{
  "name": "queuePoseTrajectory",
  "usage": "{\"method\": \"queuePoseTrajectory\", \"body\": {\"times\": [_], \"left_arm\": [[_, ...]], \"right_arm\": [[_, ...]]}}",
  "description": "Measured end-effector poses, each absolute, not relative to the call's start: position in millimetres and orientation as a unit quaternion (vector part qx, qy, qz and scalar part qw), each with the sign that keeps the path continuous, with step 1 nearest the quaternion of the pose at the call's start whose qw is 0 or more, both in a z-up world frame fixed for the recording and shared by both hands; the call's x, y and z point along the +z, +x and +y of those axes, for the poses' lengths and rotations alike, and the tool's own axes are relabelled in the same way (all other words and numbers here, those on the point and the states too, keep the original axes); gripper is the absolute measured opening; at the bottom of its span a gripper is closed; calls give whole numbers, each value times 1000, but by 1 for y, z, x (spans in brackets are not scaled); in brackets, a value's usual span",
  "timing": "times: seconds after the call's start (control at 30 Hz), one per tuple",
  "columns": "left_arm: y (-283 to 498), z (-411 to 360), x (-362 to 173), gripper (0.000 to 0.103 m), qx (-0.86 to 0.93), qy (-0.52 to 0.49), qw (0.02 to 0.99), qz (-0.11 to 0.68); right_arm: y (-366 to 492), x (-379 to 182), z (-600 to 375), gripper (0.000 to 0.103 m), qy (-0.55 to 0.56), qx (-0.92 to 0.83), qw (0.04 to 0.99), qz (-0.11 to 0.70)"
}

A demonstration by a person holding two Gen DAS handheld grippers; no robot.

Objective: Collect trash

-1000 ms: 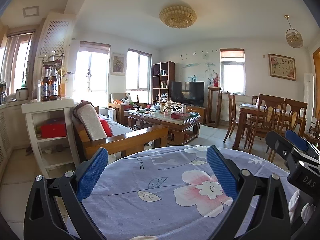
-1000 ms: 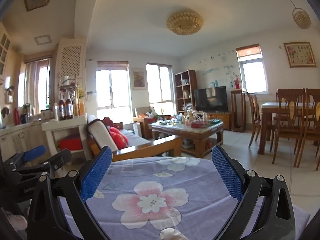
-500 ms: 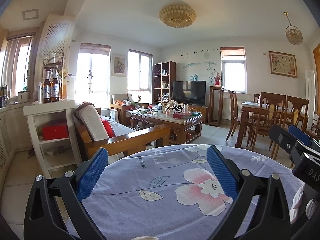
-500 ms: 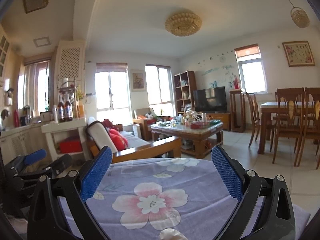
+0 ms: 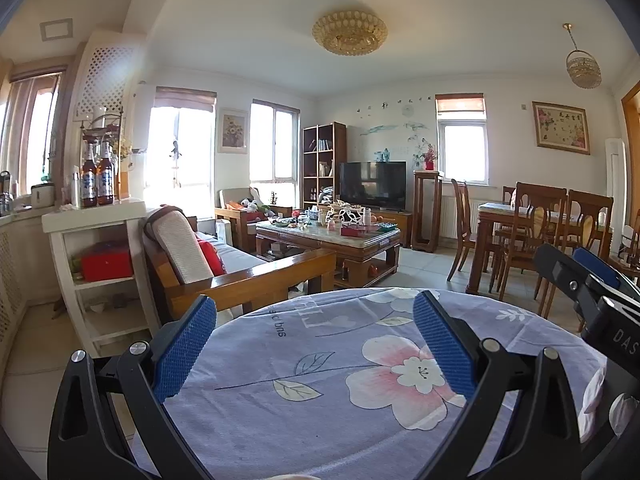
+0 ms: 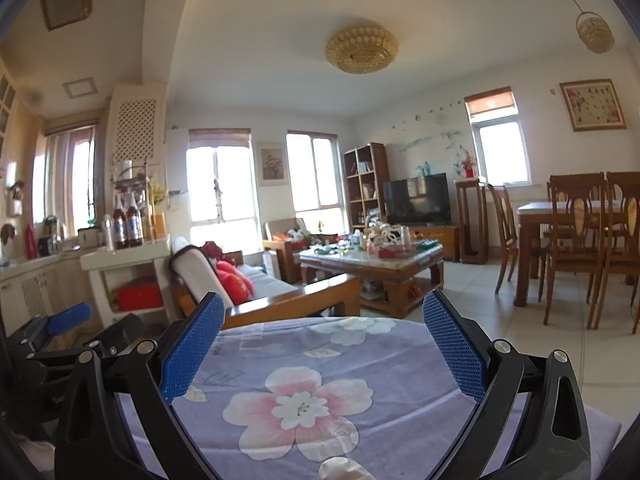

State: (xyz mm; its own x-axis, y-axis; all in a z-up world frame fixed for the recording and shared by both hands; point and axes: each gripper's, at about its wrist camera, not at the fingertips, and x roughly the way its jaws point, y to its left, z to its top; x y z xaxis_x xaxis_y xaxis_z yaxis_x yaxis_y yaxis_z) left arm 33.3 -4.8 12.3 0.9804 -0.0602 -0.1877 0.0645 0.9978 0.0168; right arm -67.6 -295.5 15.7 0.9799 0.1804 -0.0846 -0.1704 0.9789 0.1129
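Observation:
My left gripper (image 5: 316,344) is open and empty over a purple flowered cloth surface (image 5: 320,396). My right gripper (image 6: 324,354) is open and empty over the same cloth (image 6: 304,400). Each gripper shows in the other's view: the right one at the right edge of the left wrist view (image 5: 580,280), the left one at the left edge of the right wrist view (image 6: 76,336). A cluttered wooden coffee table (image 5: 332,232) stands across the room, also in the right wrist view (image 6: 372,252). I cannot pick out any single piece of trash.
A wooden sofa (image 5: 224,268) with red cushions stands just beyond the cloth. A white shelf unit (image 5: 96,264) with bottles is at left. A dining table with chairs (image 5: 536,232) is at right. A TV (image 5: 372,184) and bookshelf line the far wall. Tiled floor lies between.
Both views have shifted only slightly. Both grippers stay open and empty over the cloth.

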Motion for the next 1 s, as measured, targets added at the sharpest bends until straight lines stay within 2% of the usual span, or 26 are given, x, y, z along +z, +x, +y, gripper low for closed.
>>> {"method": "queuePoseTrajectory", "body": {"times": [1.0], "left_arm": [[29, -6, 13, 98, -42, 16, 995, 85]], "right_arm": [[-62, 10, -291, 98, 55, 79, 994, 48]]}}
